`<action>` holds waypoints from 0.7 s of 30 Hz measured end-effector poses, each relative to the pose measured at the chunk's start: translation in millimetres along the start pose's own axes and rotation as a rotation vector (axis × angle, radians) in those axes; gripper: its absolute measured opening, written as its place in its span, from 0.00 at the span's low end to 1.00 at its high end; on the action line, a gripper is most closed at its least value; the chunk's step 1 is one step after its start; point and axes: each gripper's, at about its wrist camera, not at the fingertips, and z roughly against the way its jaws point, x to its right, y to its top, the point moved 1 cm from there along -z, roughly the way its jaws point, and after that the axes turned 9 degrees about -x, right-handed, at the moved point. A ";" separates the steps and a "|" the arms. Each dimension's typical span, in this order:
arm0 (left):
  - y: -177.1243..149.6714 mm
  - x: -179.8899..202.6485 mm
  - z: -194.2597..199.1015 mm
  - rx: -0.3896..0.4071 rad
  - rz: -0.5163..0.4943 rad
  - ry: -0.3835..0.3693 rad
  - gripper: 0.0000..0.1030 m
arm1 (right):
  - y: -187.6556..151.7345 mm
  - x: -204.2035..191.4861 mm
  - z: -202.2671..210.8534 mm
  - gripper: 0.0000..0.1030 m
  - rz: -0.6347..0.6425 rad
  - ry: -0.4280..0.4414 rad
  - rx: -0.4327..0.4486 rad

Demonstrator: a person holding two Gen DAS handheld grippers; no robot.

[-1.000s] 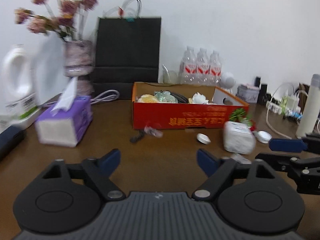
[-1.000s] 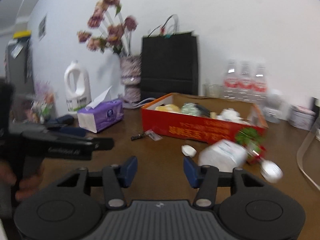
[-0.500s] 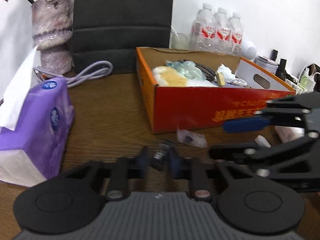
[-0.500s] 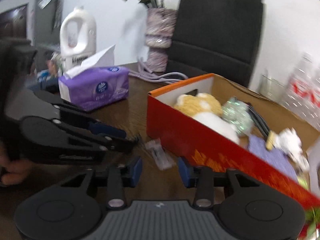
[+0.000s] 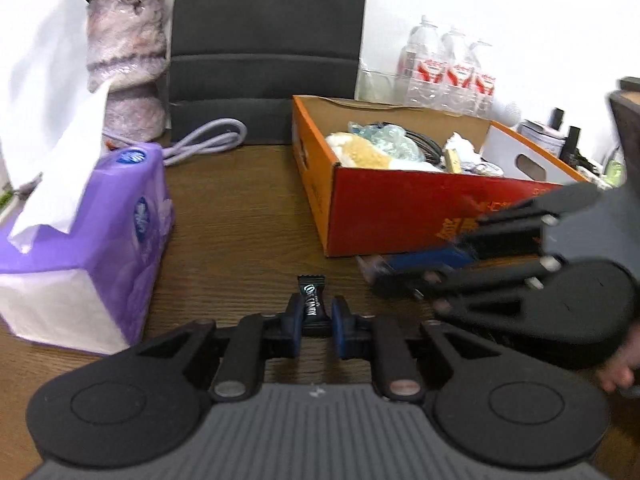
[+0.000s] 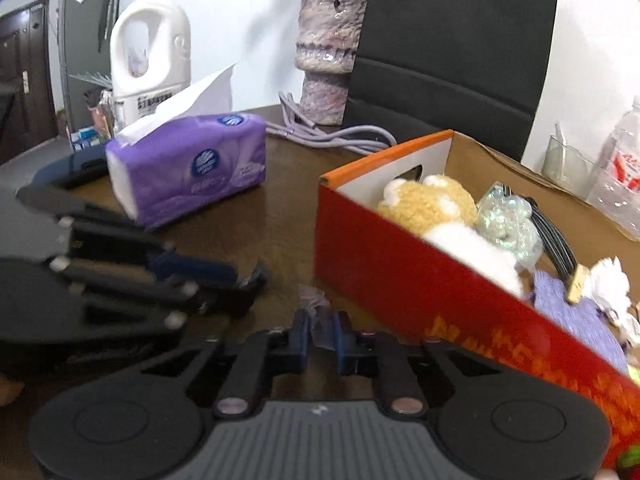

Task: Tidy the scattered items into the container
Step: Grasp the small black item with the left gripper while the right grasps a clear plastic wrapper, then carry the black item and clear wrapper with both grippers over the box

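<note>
My left gripper [image 5: 316,322] pinched a small black foil candy wrapper [image 5: 311,303] low over the dark wood table [image 5: 240,216]. My right gripper [image 6: 322,334], its jaws just closing, clamped a crinkly clear plastic packet [image 6: 320,320] beside the near wall of the red cardboard box [image 6: 400,280]. A soft purple tissue pack [image 5: 80,248] sat left.

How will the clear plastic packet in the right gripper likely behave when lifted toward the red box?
The clear packet looks thin and crinkled, so probably very light and floppy, sagging beyond the pads. The right gripper, whose jaws have just been closing, pinches only one end, so the slick film might slip.
</note>
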 end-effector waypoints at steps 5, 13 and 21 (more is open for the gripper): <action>-10.0 26.9 44.6 0.084 -0.001 0.013 0.15 | -34.3 -10.6 56.7 0.10 -0.043 -0.084 0.082; -52.6 106.2 123.0 0.222 -0.001 0.042 0.15 | -116.7 -27.0 162.2 0.10 -0.242 -0.219 0.274; -120.2 170.9 167.6 0.281 -0.019 0.029 0.15 | -200.2 -51.1 215.9 0.10 -0.396 -0.297 0.352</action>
